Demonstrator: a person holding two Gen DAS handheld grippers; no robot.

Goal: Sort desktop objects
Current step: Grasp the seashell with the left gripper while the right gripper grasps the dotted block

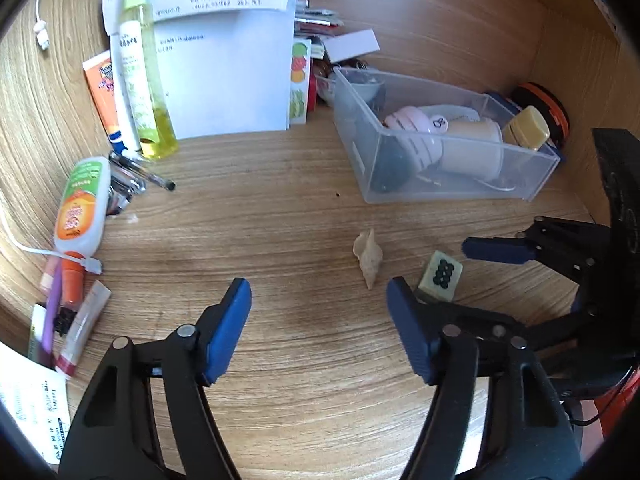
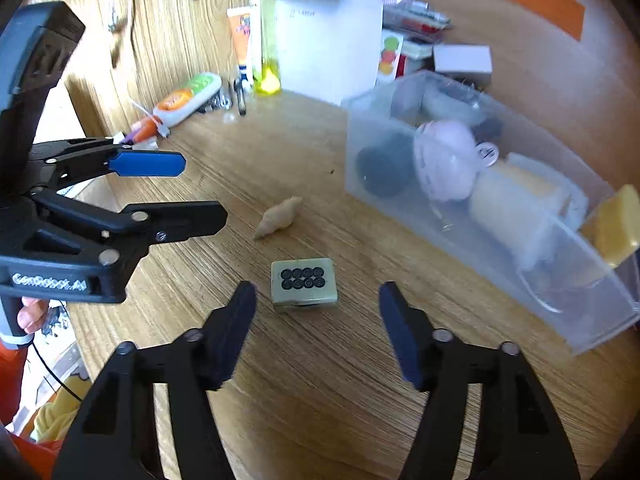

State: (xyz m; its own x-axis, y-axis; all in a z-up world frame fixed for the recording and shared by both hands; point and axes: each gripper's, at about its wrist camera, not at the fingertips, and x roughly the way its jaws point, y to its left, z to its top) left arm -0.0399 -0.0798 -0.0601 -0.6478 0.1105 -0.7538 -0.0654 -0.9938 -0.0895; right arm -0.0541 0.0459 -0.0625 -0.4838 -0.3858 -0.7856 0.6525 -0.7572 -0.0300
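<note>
Both tongs stand wide apart and hold nothing. The left gripper [image 1: 319, 312] hovers over bare wooden desk [image 1: 280, 200], its blue pads [image 1: 228, 328] clear of every object. The right gripper [image 2: 318, 320] hangs low just short of the mahjong tile [image 2: 304, 284], which lies flat on the desk with its eight black circles facing up, in line with the gap between the fingers but untouched.

Landmark: the clear plastic bin [image 2: 460, 184]. The tile lies in front of the bin's near long wall, well apart from it. A beige seashell [image 2: 279, 218] lies on its side between the tile and the bin's left end, close to the tile, not touching it. Inside the bin are a pink ribbed item [image 2: 444, 160], a dark round object [image 2: 384, 168] and a cream cylinder [image 2: 508, 208]. A yellow block [image 2: 616, 224] rests tilted on the bin's right-hand rim.

Left of the bin, at the desk's far edge, stands a white paper stack [image 1: 224, 80] with a yellow-green spray bottle [image 1: 146, 68] and an orange tube [image 1: 102, 92] leaning against it; an orange-and-green bottle [image 1: 80, 204] lies farther left.
</note>
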